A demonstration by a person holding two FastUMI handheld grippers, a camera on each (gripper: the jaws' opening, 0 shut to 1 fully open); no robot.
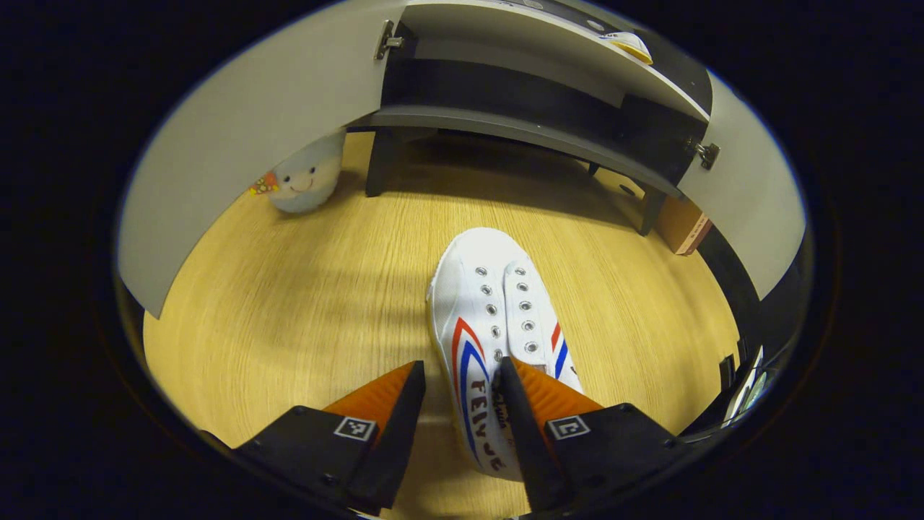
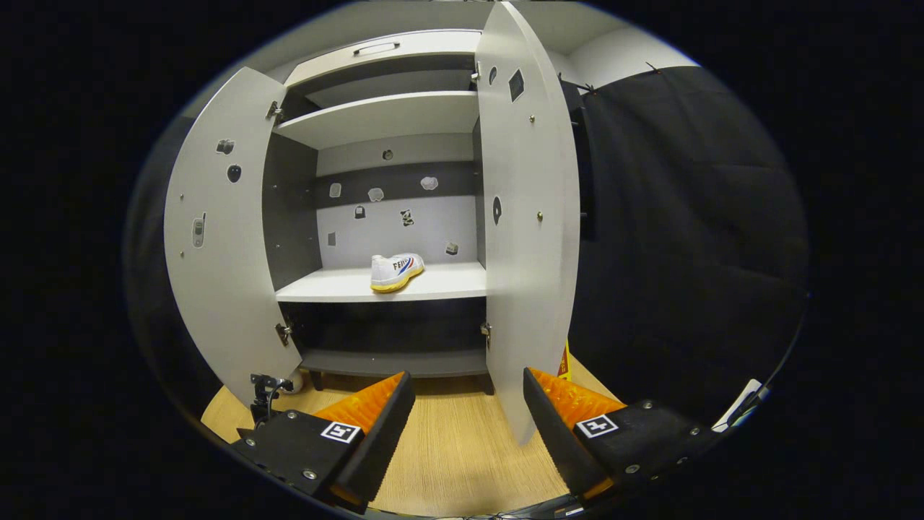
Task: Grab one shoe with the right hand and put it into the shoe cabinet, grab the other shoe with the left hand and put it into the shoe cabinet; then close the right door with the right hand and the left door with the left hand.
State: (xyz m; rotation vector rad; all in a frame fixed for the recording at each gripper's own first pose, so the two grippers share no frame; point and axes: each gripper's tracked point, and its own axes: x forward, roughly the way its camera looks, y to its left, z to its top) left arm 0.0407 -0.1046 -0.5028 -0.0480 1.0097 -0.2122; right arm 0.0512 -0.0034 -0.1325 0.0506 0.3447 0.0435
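Left tongs (image 1: 462,372) spread wide just above the wooden floor (image 1: 303,318), gripping nothing. White shoe on the floor (image 1: 498,325) lying straight ahead, heel end reaching back between the two fingers, toe pointing away toward the shoe cabinet (image 1: 520,130). Right finger (image 1: 538,393) at the shoe's collar, over the inner edge of the opening; whether touching, cannot tell. Left finger (image 1: 386,397) well clear of the shoe's side, bare floor in the gap. Red and blue stripes down both flanks of the shoe, empty eyelets along the top. Beyond the toe, the cabinet's dark base raised on short legs. Far ahead and to the left, a pale plush toy (image 1: 307,177) sitting on the floor under the edge of the open left door (image 1: 238,159). Ahead and to the right, the open right door (image 1: 751,202), with a brown cardboard box (image 1: 682,224) beside the cabinet leg.

Right tongs (image 2: 465,408) also gaping wide, empty, held back from the cabinet and facing it. Both doors swung out; lower corner of the right door hanging ahead, between the fingers and nearer the right one. Second white shoe on the shelf (image 2: 395,271) far ahead and higher, resting on the pale middle shelf (image 2: 447,283), slightly left of centre.
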